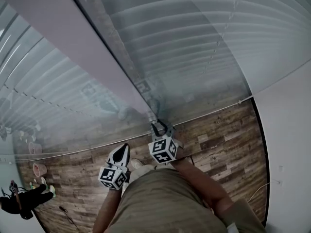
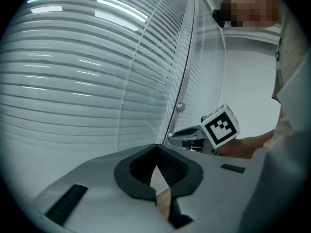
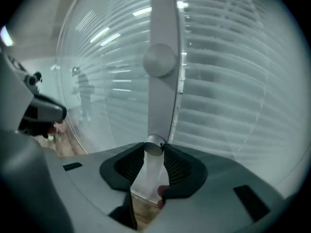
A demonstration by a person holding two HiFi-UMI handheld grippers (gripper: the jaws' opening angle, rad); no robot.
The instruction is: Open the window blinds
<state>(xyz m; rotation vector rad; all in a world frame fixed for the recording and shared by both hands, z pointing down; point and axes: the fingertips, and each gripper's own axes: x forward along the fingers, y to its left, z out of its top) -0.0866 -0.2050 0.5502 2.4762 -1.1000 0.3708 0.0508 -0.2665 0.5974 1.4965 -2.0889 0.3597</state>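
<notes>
1. Window blinds: thin, pale grey horizontal slats behind smooth glass; they run on both sides of a flat grey frame post, in front of the person.
2. R gripper: its ribbed black pads are closed on a small round metal knob at the lower part of the post.
3. L gripper: pads together at the tips, nothing betw. them; it is just beside the R gripper, apart from the glass.
4. Floor: brown wood planks, mixed tones.

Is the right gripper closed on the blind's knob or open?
The right gripper is shut on the silver knob: both pads press its sides.
</notes>
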